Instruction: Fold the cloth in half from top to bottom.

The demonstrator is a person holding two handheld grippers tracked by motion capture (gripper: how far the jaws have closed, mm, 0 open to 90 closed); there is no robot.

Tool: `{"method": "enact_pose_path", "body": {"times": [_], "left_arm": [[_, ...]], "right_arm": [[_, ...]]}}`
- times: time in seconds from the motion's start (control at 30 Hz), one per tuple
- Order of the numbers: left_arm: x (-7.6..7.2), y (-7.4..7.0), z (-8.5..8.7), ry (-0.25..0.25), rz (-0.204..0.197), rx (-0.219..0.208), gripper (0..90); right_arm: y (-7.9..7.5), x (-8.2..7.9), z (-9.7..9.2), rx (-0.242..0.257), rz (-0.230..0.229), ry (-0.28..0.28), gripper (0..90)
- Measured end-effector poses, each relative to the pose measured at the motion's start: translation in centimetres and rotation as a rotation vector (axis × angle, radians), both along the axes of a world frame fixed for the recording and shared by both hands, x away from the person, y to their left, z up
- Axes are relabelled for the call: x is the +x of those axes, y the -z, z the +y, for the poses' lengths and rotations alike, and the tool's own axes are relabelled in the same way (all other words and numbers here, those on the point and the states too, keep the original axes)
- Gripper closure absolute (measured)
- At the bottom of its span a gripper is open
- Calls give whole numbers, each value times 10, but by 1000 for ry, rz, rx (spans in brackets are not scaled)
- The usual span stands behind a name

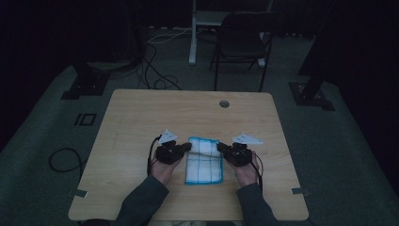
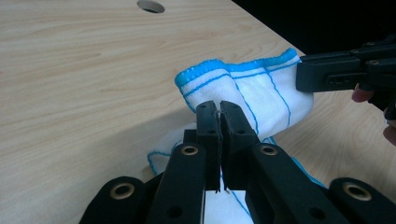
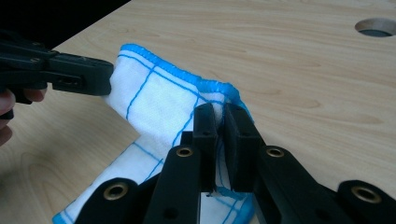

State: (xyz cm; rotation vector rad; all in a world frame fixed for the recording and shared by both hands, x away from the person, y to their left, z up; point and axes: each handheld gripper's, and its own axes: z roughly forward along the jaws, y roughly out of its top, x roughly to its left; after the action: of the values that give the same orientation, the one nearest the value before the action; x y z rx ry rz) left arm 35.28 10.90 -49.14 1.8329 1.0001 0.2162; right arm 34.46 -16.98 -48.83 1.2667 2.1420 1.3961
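Note:
A white cloth (image 1: 203,160) with blue grid lines and a blue hem lies folded near the front of the wooden table (image 1: 141,117). My left gripper (image 1: 187,146) is shut on the cloth's far left corner; in the left gripper view the cloth (image 2: 243,93) bunches up just past my left gripper (image 2: 220,108). My right gripper (image 1: 220,147) is shut on the far right corner, and in the right gripper view the cloth (image 3: 159,100) is pinched in my right gripper (image 3: 221,112). Both far corners are lifted a little off the table.
A round cable hole (image 1: 224,103) sits near the table's far edge. Beyond the table stand a dark folding chair (image 1: 240,42) and a white stand leg (image 1: 193,33), with cables on the floor. Bare wood surrounds the cloth.

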Motion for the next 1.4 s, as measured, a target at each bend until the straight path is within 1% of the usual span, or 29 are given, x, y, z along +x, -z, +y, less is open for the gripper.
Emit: {"method": "enact_pose_path", "body": {"times": [0.1,0.23,0.27,0.3,0.37,0.4,0.53,0.6,0.63,0.73,0.87,0.93,1.0,1.17,1.3,1.4], "left_arm": [[-4,3,1,3,6,-3,879],[-9,9,2,4,19,-3,876],[-10,11,3,6,25,-5,875],[-10,13,4,2,34,-18,876],[-12,16,4,8,41,-13,875],[-14,18,3,11,43,-8,874],[-19,23,5,18,56,-13,866],[-21,24,6,14,60,-19,835],[-21,24,8,10,61,-28,819],[-19,22,13,-11,56,-38,804],[-11,18,17,-30,63,-45,787],[-8,17,17,-28,68,-43,780],[0,19,13,-22,77,-27,780],[13,29,5,-20,102,9,780],[13,34,1,-5,108,40,780],[8,35,0,6,107,48,780]], "right_arm": [[3,-6,0,4,0,-3,844],[10,-12,0,7,17,-6,843],[12,-13,0,7,20,-9,843],[13,-14,1,7,22,-9,843],[17,-16,1,-12,20,-11,843],[18,-17,1,-15,21,-13,843],[22,-20,1,-18,27,-17,842],[24,-21,1,-23,28,-20,842],[25,-22,1,-27,29,-21,842],[28,-25,2,-30,34,-26,840],[32,-29,3,-29,34,-30,839],[32,-30,3,-27,36,-29,839],[34,-32,3,-27,37,-30,837],[34,-34,1,-22,34,-29,834],[33,-35,0,-25,30,-29,833],[33,-36,-1,-22,27,-29,827]]}}
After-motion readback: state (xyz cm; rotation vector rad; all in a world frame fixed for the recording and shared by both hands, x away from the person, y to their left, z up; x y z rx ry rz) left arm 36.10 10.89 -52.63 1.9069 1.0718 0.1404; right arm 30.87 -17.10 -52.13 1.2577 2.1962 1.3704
